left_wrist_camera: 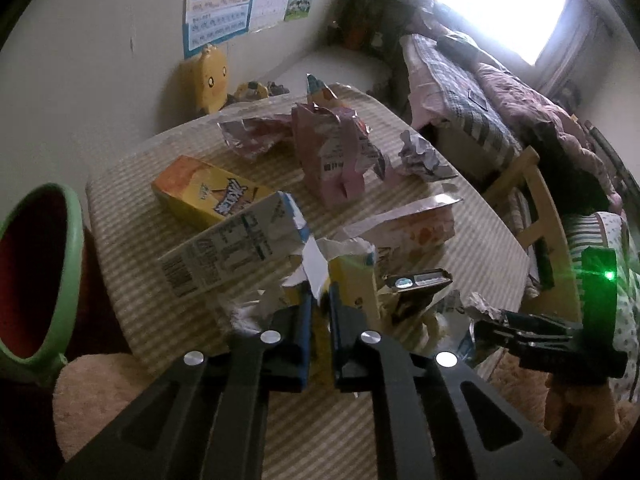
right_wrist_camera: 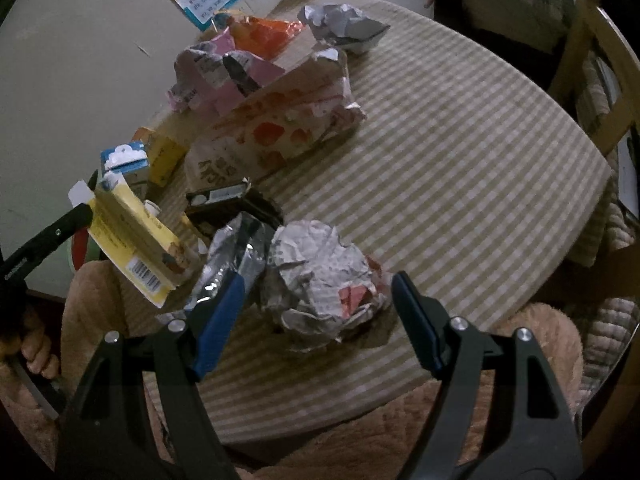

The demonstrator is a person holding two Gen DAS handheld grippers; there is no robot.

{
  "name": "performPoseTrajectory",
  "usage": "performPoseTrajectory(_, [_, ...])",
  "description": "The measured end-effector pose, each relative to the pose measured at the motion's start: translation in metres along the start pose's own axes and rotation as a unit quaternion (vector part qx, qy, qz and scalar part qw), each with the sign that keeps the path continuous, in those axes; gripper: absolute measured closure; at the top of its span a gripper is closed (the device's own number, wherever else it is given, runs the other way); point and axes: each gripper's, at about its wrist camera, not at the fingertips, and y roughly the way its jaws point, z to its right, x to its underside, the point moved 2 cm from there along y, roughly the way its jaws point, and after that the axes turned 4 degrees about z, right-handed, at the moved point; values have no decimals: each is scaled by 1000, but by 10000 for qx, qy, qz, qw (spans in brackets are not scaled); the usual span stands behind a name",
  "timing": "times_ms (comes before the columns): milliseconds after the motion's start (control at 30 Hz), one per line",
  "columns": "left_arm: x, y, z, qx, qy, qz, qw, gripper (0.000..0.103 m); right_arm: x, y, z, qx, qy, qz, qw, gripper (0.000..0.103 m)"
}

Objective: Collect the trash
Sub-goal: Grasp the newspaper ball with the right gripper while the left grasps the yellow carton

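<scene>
Trash litters the striped worktop (right_wrist_camera: pixel 460 168): the left claw (left_wrist_camera: pixel 320 300) pinches a yellow carton (right_wrist_camera: pixel 132 236), while the right claw (right_wrist_camera: pixel 318 292), spread around a crumpled paper ball (right_wrist_camera: pixel 320 276) beside that carton, may snag the neighbouring foil wrapper (right_wrist_camera: pixel 232 260).

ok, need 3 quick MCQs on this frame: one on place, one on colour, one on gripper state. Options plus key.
1. Where is the green bin in the left wrist view?
A. on the table
B. beyond the table's left edge
C. on the bed

2. What colour are the pads on the gripper fingers?
A. red
B. white
C. blue

3. How does the right gripper stand?
A. open around the crumpled paper ball
B. shut on a carton
C. out of view

Key: 1 B, its rim shows left of the striped tablecloth; 2 C, blue strips line the fingers; 3 A, the ball lies between spread fingers, while the left gripper pinches the yellow carton.
</scene>
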Motion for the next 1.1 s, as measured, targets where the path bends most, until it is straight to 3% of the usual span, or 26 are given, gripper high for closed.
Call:
performPoseTrajectory(133, [7, 18, 17, 82, 234, -199, 9995, 89, 2, 5, -2, 41, -22, -82, 10000, 29])
performPoseTrajectory(200, [11, 23, 24, 74, 301, -226, 9993, 74, 2, 6, -2, 40, -4, -91, 10000, 29])
performPoseTrajectory(267, [13, 31, 29, 10, 365, -271, 9990, 66, 2, 6, 0, 34, 28, -87, 10000, 29])
performPoseTrajectory(400, [13, 42, 30, -102, 328, -307, 9989, 63, 1, 5, 2, -2, 84, -57, 9999, 29])
performPoseTrajectory(467, [11, 46, 28, -122, 227, -332, 9991, 64, 1, 5, 3, -68, 138, -40, 9999, 29])
performPoseTrajectory(533, [9, 48, 24, -116, 62, -351, 9993, 73, 1, 2, 4, -111, 165, -3, 9998, 29])
performPoseTrajectory(600, [7, 46, 19, -132, -31, -301, 9995, 97, 0, -2, 5, -153, 196, 59, 9997, 29])
performPoseTrajectory(733, [7, 41, 10, -41, -208, -318, 9993, 97, -1, -7, 7, -191, 217, 152, 9995, 34])
performPoseTrajectory(833, [9, 35, 4, 2, -312, -296, 9991, 98, 0, -7, 5, -200, 180, 136, 9995, 44])
performPoseTrajectory(867, [9, 31, 4, 18, -324, -270, 9991, 98, 0, -7, 5, -203, 175, 137, 9995, 52])
performPoseTrajectory(933, [8, 24, 5, 40, -312, -196, 9993, 98, -1, -9, 5, -199, 189, 193, 9994, 55])
performPoseTrajectory(1000, [6, 16, 7, 49, -271, -92, 9996, 98, -2, -13, 4, -202, 187, 294, 9992, 67])
performPoseTrajectory(1100, [2, 1, 10, 110, -211, 85, 9997, 98, -7, -27, 0, -149, 118, 516, 9985, 74])
